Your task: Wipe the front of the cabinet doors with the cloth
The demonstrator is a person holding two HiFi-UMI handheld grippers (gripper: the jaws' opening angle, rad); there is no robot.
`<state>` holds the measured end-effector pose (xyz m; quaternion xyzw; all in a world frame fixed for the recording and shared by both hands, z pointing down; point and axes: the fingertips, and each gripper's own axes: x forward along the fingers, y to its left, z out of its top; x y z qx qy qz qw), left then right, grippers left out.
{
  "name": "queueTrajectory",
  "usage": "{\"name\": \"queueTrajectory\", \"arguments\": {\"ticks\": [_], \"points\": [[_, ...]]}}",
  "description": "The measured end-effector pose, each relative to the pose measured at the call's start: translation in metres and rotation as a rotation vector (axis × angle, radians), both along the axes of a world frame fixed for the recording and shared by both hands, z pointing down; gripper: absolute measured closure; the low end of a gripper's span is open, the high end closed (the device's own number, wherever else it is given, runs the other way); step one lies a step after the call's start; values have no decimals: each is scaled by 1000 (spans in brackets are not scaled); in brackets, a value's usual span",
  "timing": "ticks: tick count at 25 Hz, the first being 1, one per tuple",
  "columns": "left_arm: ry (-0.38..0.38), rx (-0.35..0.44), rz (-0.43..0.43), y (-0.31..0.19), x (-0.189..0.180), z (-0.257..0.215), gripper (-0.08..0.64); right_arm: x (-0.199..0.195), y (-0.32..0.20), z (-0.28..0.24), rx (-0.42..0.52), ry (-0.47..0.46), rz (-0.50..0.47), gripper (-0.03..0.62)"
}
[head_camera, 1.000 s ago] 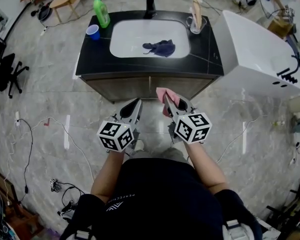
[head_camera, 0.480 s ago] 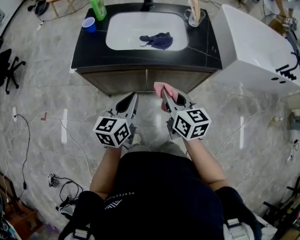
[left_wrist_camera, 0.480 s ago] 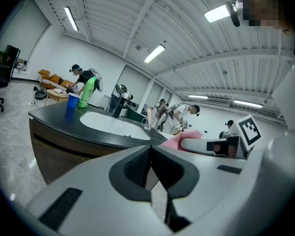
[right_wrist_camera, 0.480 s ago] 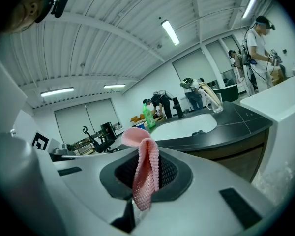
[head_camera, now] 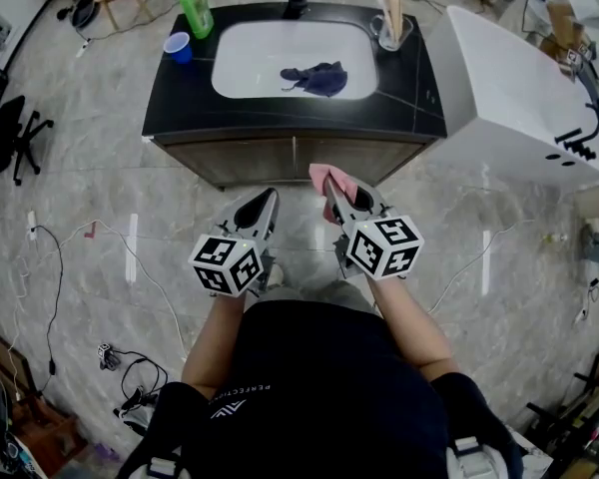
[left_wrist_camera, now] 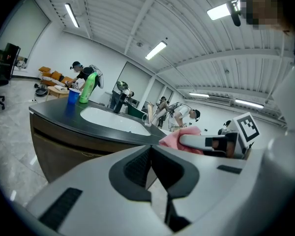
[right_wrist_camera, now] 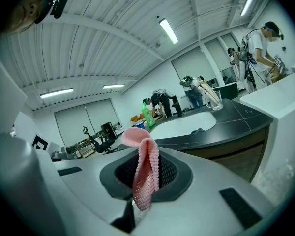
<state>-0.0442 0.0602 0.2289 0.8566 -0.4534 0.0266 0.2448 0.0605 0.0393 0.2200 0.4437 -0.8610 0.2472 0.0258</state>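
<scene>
The right gripper (head_camera: pixel 332 192) has its jaws pressed together on a pink cloth (head_camera: pixel 328 179); in the right gripper view the pink cloth (right_wrist_camera: pixel 145 168) hangs folded in the pinch, one loop standing up above the tips and a loose end trailing down. The left gripper (head_camera: pixel 270 199) sits at the right gripper's 9 o'clock, close beside it, its jaws meeting with nothing between them (left_wrist_camera: pixel 151 148). Both tongs point toward 12 o'clock at the cabinet doors (head_camera: pixel 280 158), and the cloth is held just short of them, not touching. Above the doors lies a black counter (head_camera: pixel 175 103) with a white basin (head_camera: pixel 260 58) holding a dark blue rag (head_camera: pixel 314 78). A green bottle (head_camera: pixel 195 4) and a blue cup (head_camera: pixel 180 47) stand at the basin's 10 o'clock, a glass tumbler (head_camera: pixel 388 32) at its 2 o'clock. A white tub (head_camera: pixel 499 93) stands at the counter's 3 o'clock
</scene>
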Motion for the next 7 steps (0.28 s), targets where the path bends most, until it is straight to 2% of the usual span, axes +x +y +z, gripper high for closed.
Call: {"name": "queueTrajectory", "arguments": {"ticks": [7], "points": [[-14,4,-21,-4,-8,0,552,2,-6,-4,11,-6,4,551]]}}
